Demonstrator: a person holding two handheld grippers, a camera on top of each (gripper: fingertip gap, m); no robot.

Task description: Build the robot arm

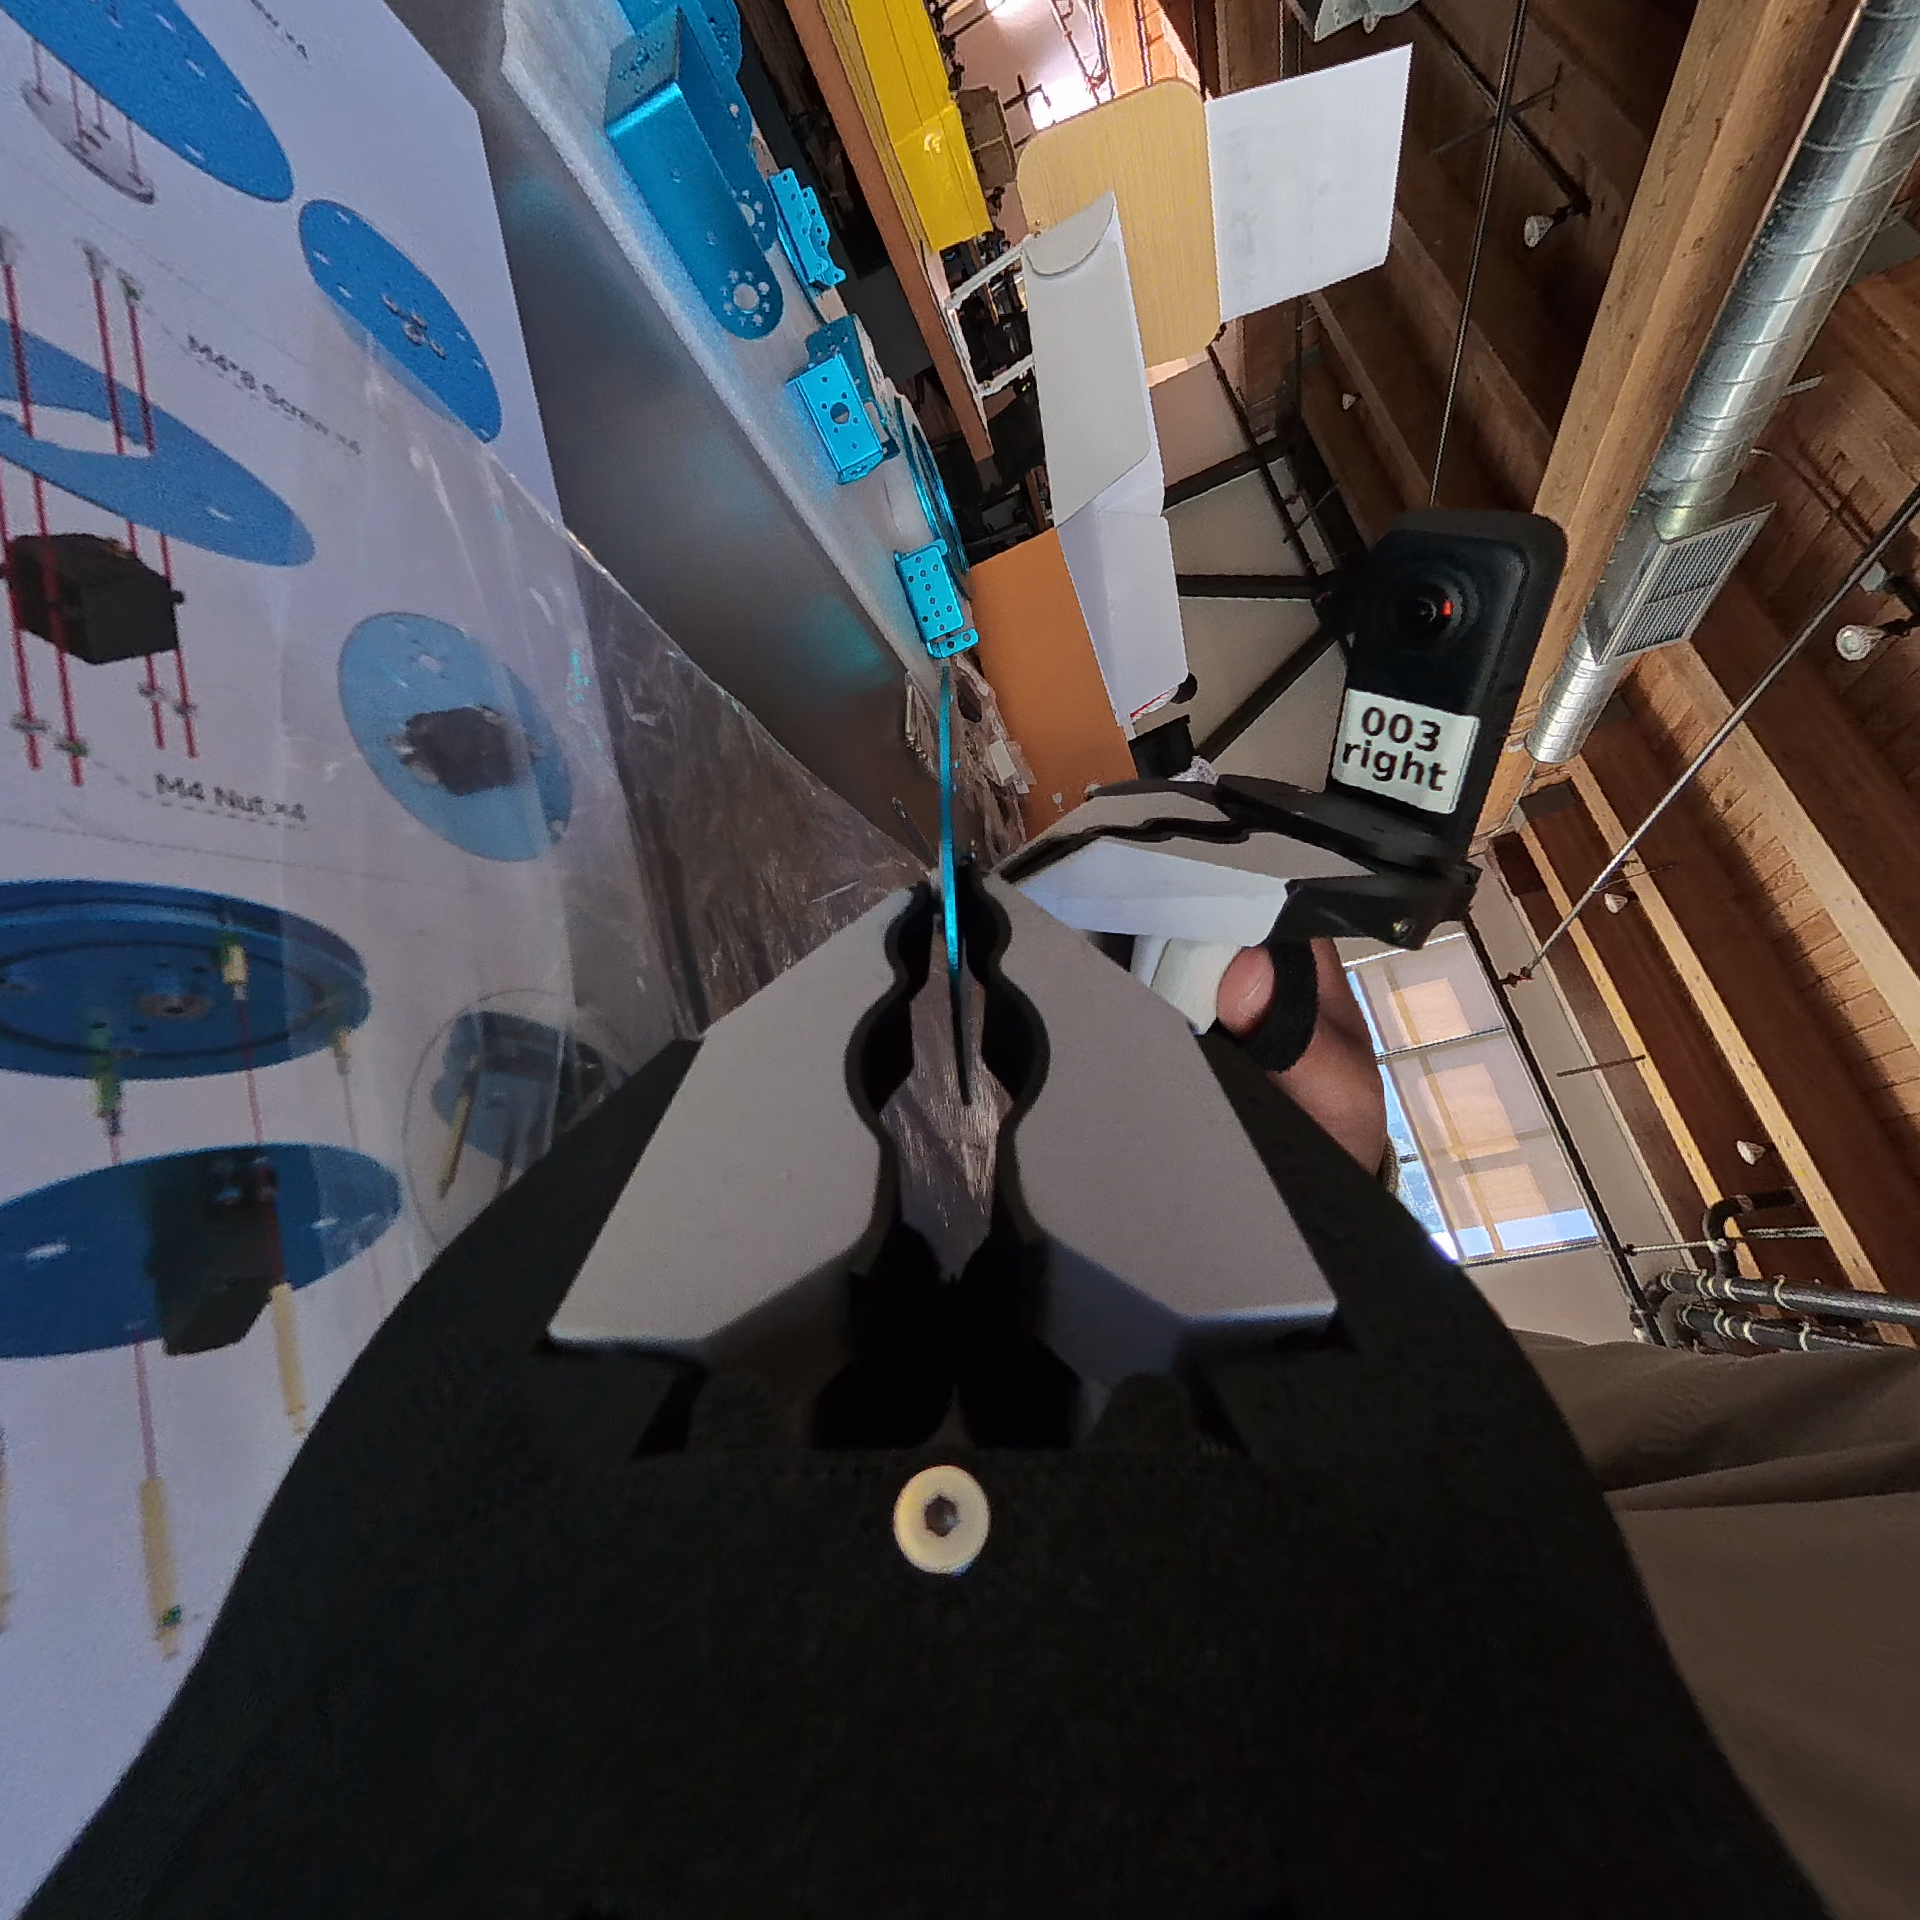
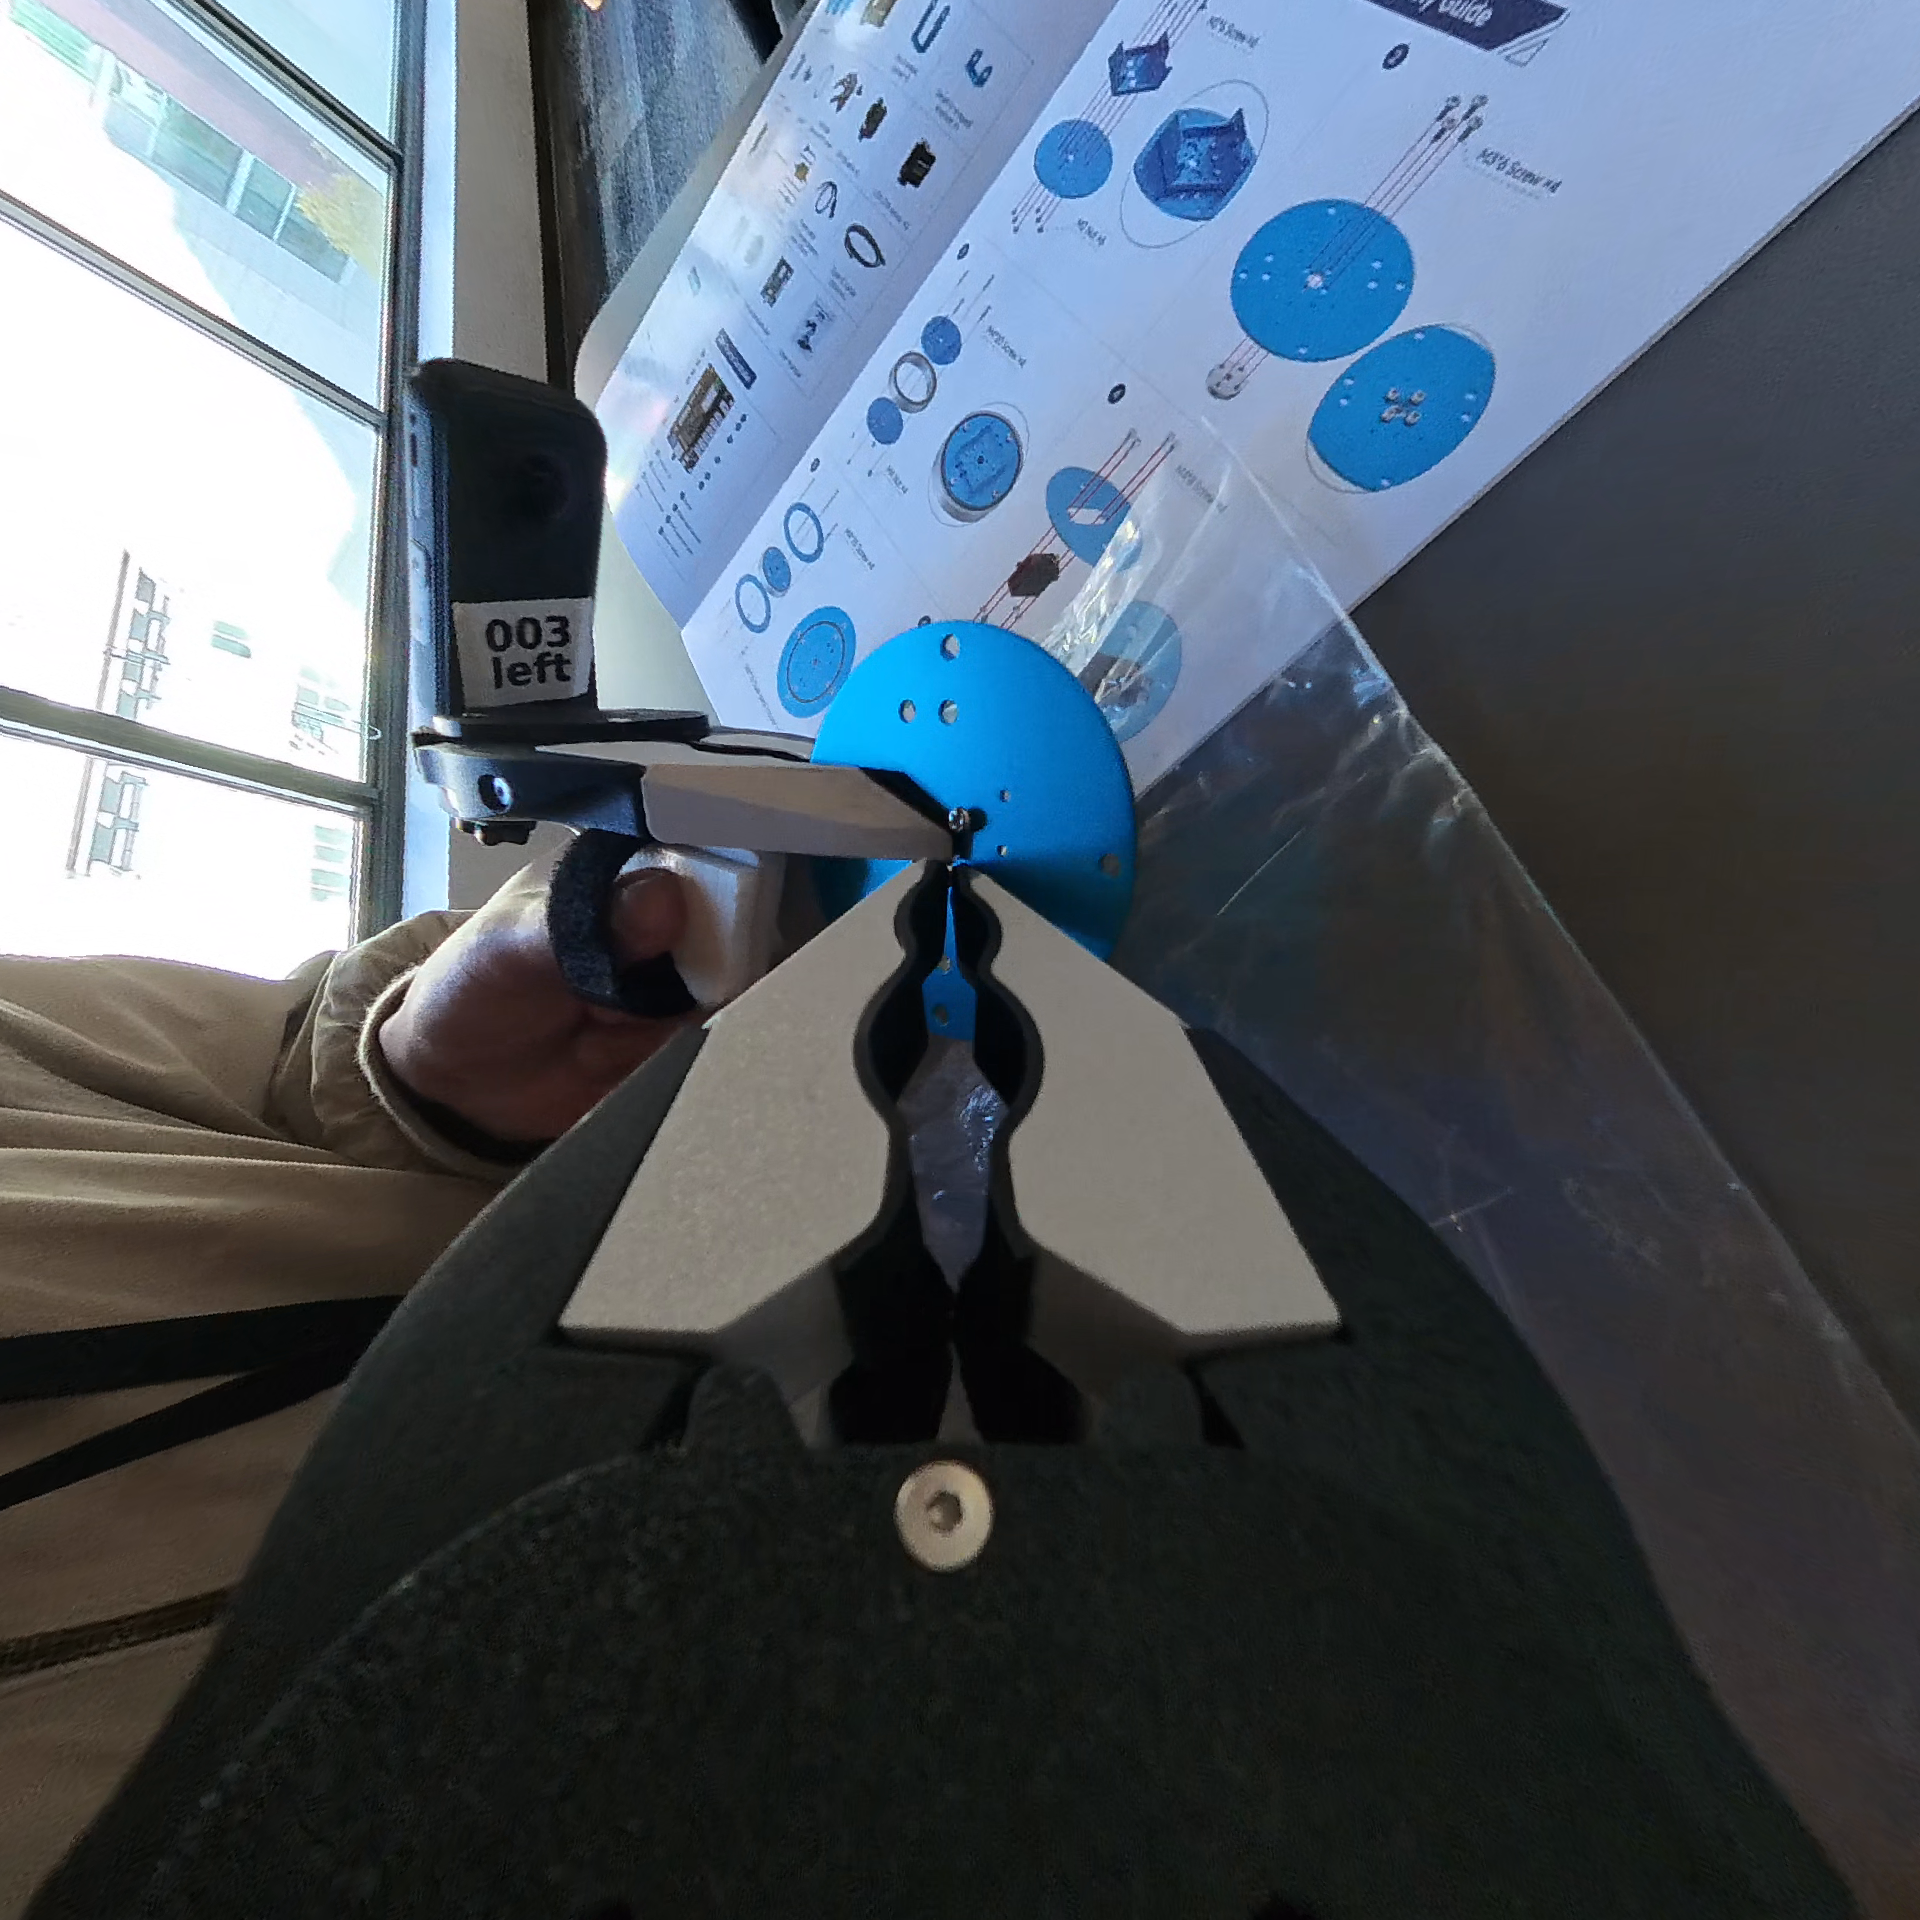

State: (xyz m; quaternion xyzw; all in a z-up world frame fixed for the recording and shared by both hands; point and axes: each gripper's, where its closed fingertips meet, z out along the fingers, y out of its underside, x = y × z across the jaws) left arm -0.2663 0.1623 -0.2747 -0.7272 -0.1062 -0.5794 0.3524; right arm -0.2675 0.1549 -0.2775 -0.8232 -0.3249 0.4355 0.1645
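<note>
Left tongs (image 1: 951, 894) clamp blue disc (image 2: 997, 748); right tongs (image 2: 951, 883) closed, touching disc; instruction sheet (image 2: 1195, 312) behind.

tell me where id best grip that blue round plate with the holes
By its thin rim, coming edge-on so one finger lands on each flat face. The blue disc is flat and stands on edge, and the left gripper already pinches it this way; the right gripper is shut at its lower edge.
</note>
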